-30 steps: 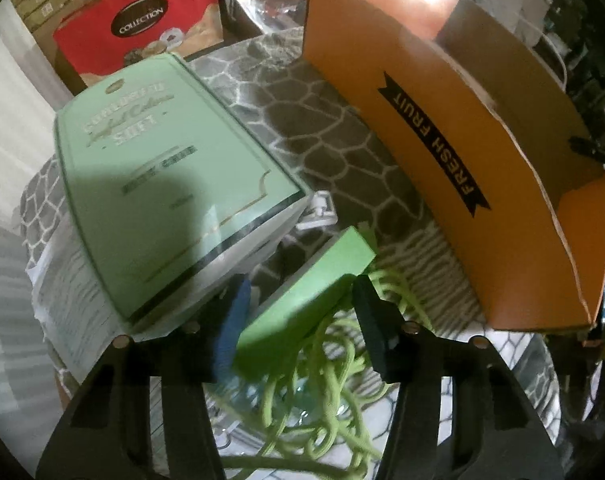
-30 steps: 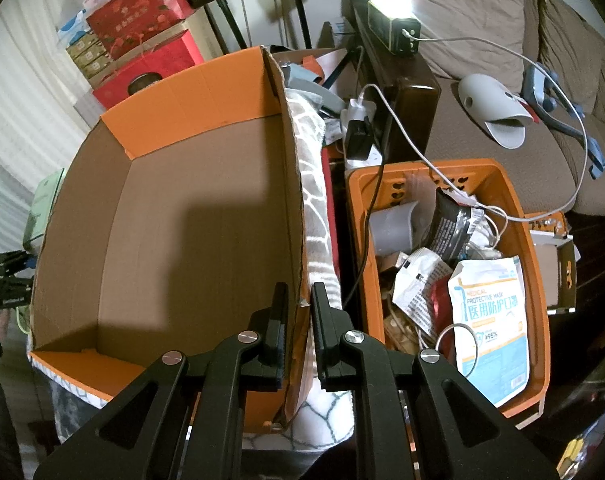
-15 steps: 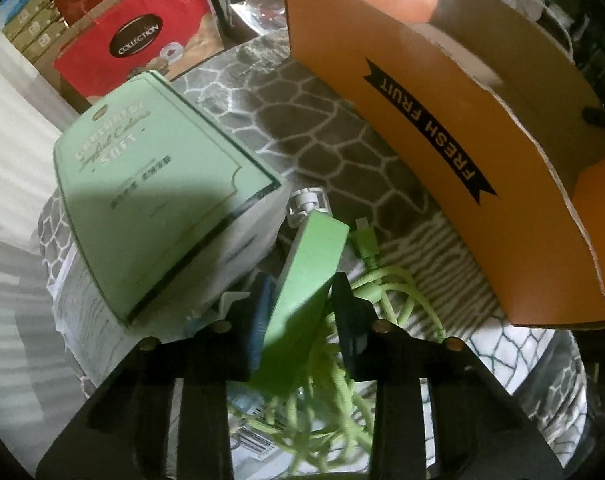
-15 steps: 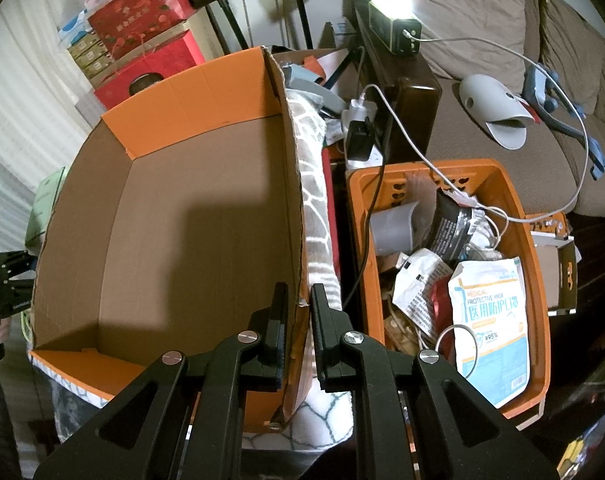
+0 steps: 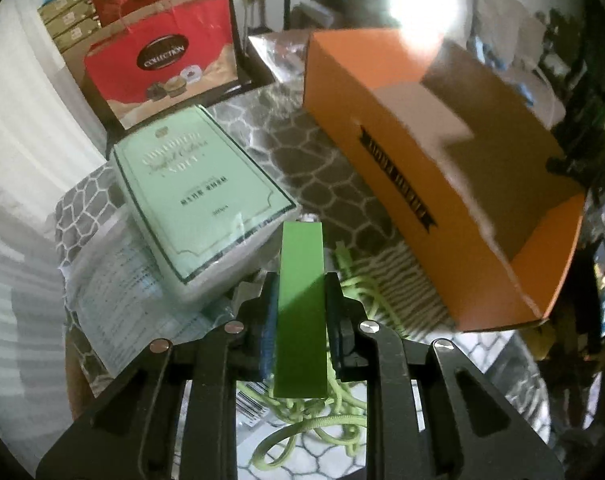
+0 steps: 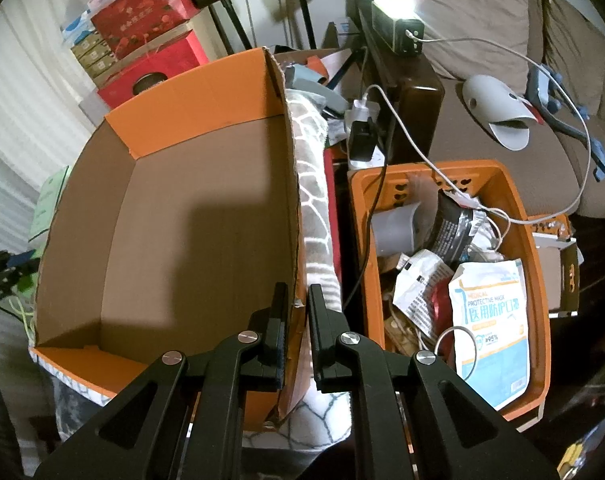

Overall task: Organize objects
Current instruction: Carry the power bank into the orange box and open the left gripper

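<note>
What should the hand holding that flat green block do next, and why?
Probably carry the green block across to the open orange box. The left gripper has its jaws closing with the block between them, and the right gripper is shut on the box wall, seemingly steadying it. The box interior looks empty.

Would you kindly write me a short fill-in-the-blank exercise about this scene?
1. The left gripper grips a slim ____ block.
2. The right gripper pinches the wall of the orange ____ box.
3. The inside of that box is ____.

Missing words: green; cardboard; empty
</note>
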A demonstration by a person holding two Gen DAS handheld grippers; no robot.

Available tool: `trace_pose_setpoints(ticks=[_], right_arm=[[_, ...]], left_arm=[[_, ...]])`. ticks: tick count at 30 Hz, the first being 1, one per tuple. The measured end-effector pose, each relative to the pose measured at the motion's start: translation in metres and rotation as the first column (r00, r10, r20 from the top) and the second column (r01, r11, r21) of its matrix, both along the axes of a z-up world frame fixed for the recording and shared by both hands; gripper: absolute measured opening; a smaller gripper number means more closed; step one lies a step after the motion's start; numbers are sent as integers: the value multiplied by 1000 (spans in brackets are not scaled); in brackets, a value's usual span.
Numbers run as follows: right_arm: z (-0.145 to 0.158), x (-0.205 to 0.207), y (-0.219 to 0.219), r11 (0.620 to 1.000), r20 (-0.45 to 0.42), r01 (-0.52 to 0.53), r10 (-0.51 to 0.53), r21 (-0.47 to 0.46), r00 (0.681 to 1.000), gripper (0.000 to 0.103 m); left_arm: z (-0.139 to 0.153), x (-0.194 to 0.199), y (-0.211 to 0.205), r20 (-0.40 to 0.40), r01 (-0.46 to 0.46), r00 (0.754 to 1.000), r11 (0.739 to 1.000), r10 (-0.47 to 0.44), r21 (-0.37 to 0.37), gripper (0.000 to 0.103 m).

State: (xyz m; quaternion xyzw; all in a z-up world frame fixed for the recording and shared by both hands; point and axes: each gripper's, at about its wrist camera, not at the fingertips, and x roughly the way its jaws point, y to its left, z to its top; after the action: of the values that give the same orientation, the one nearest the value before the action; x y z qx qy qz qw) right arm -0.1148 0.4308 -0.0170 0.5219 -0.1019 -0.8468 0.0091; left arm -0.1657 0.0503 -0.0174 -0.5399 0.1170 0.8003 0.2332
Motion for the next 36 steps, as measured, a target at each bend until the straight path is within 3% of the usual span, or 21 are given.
trace_pose_setpoints(ticks=[11,17,26,36], right_arm=[[-1,0,1,1000,-1,-3,3,-1,1000,9],[-1,0,1,1000,-1,-5,5,1,1000,9],[-2,1,1,1000,0,-6,6,2,1000,9],[-3,1,2,1000,1,-4,4,1,1000,9]], left_arm=[[65,14,4,-88,-8,996,991,20,132,20],[100,21,27,-145,24,989,987,0,162,20],[100,18,94,-145,82,988,982,-57,171,20],[76,15,182,-110,161,984,972,-143,172,20]])
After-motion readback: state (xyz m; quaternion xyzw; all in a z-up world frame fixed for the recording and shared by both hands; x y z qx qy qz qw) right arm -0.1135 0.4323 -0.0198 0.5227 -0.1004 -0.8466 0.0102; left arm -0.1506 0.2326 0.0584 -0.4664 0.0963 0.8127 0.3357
